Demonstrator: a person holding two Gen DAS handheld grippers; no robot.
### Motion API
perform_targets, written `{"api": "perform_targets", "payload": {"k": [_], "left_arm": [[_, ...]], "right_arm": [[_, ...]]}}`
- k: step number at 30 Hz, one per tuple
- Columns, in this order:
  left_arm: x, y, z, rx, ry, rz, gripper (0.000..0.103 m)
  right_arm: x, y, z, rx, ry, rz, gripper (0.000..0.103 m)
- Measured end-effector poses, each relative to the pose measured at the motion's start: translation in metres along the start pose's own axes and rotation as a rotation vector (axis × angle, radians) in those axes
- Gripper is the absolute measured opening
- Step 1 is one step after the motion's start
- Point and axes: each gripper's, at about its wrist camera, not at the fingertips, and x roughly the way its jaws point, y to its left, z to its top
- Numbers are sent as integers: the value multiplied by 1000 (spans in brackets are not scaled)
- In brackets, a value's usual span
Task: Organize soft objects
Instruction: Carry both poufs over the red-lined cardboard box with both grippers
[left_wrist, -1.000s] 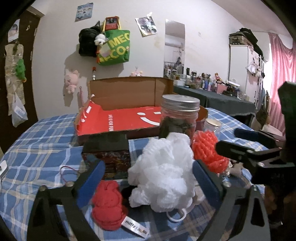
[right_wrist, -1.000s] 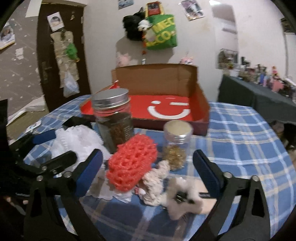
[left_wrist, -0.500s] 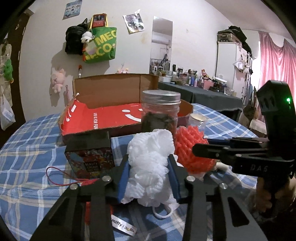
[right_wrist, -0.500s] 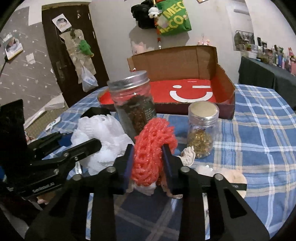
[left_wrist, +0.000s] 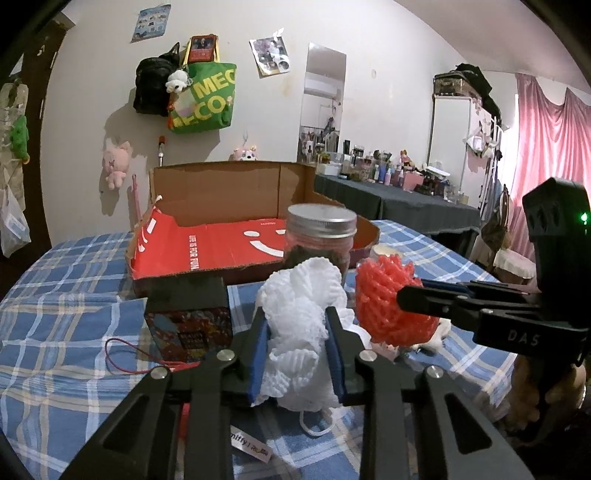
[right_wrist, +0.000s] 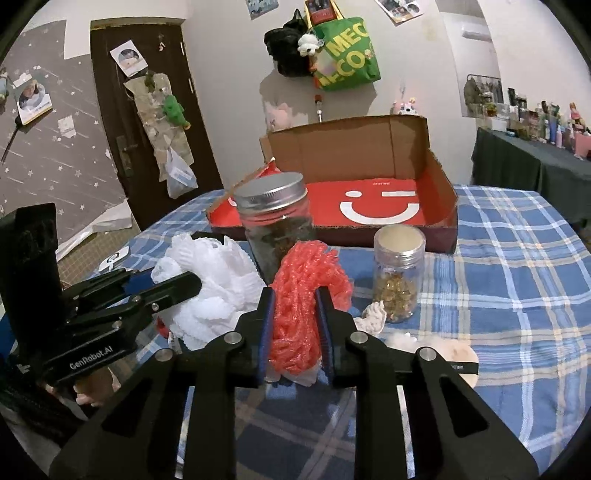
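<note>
Left gripper (left_wrist: 297, 354): jaws have just been closing, now pinching the white mesh puff (left_wrist: 301, 306), in front of the red box (left_wrist: 207, 251).
Right gripper (right_wrist: 293, 328): likewise just closing, pinching the red mesh puff (right_wrist: 308, 291), also in front of the box.
Progress: both puffs gripped, none boxed yet (box looks empty); other soft bits wait on the counter (right_wrist: 517, 280).
Writing: "LIFE IS FOR FUN." inside the box; "GenRobot.AI" and "DAS" on the grippers.

Jars (right_wrist: 275, 221) before open box (right_wrist: 439, 184)
</note>
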Motion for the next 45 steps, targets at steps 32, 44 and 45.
{"api": "perform_targets", "payload": {"k": [32,44,45], "left_arm": [[-37,39,93,65,-146,57,26],[2,51,137,112,-81,2,26],[7,52,141,120,-72,-4,26]], "right_arm": [[-52,1,85,-126,-159,-52,20],[-12,-16,140,-194,-91,-12,20],[-5,-18,147,-200,-72,-2,20]]}}
